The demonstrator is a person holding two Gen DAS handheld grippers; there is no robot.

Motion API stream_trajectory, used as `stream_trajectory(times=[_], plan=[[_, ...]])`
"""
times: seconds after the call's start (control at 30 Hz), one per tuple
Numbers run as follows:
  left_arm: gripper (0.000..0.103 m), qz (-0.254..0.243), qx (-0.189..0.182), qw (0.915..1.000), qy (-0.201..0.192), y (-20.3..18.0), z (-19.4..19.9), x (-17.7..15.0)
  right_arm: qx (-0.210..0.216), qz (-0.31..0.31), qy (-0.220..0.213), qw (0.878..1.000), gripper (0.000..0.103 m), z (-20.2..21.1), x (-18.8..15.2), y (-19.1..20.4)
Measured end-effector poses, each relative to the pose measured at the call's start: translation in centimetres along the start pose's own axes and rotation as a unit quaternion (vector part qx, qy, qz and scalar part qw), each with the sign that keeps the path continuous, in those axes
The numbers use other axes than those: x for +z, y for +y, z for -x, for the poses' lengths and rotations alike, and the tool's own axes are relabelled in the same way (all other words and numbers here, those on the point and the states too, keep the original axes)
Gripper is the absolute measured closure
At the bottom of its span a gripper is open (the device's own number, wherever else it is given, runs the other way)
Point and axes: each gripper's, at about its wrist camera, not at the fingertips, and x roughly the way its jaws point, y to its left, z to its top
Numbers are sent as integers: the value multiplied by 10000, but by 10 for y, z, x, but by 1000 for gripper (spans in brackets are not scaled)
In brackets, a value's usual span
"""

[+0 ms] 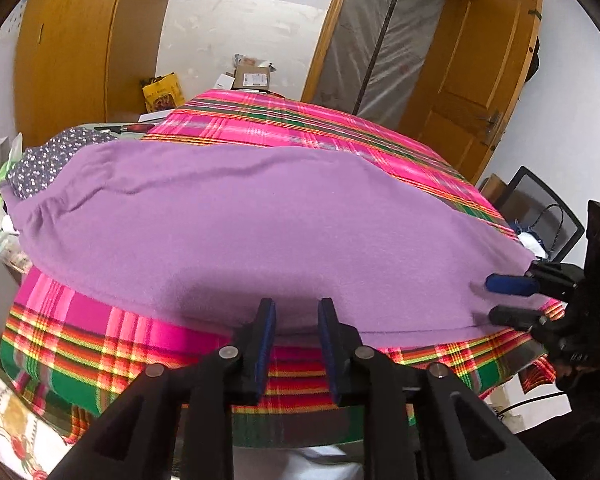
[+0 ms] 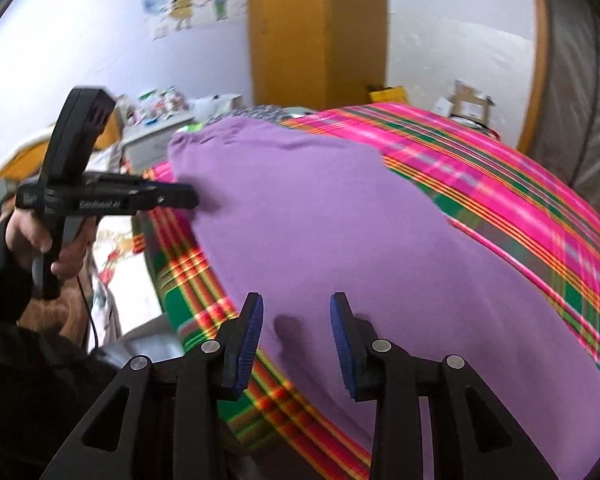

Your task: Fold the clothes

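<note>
A purple garment (image 1: pixel 236 220) lies spread flat on a table under a pink, green and red plaid cloth (image 1: pixel 100 344). It also shows in the right wrist view (image 2: pixel 360 232). My left gripper (image 1: pixel 296 308) is open and empty, its tips at the garment's near hem. In the right wrist view the left gripper (image 2: pixel 192 196) sits at the garment's left edge. My right gripper (image 2: pixel 296 308) is open and empty over the garment's near right corner. In the left wrist view the right gripper (image 1: pixel 490 298) hovers at that corner, jaws apart.
A dark dotted cloth (image 1: pixel 48 164) lies at the table's far left. Boxes (image 1: pixel 252 76) and a yellow bag (image 1: pixel 162 92) stand behind the table. An open wooden door (image 1: pixel 480 80) and a black chair (image 1: pixel 540 208) are at the right. A cluttered cabinet (image 2: pixel 156 120) stands left.
</note>
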Motion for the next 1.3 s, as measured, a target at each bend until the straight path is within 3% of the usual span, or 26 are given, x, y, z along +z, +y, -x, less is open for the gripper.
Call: stream_trajectory(times=[0.27, 0.6, 1.0, 1.13, 1.2, 1.23, 1.3], plan=[[76, -215, -146, 9996, 54, -11, -2, -6, -162, 383, 296, 9987, 66, -21, -4, 13], [75, -823, -290, 9962, 41, -31, -2, -11, -312, 209, 111, 9992, 66, -18, -2, -3], [72, -1744, -487, 9832, 208, -56, -17, -12, -201, 193, 137, 9995, 66, -14, -3, -8], [73, -1856, -598, 9806, 207, -59, -20, -12, -115, 450, 316, 9984, 82, -20, -6, 3], [84, -1892, -643, 9796, 201, -61, -20, -12, -100, 556, 293, 9980, 94, -21, -5, 7], [98, -1852, -680, 9801, 198, -60, -20, -11, -116, 584, 280, 9978, 97, -21, -5, 9], [101, -1760, -749, 9814, 189, -57, -20, -10, -139, 621, 246, 9977, 100, -21, -4, 11]])
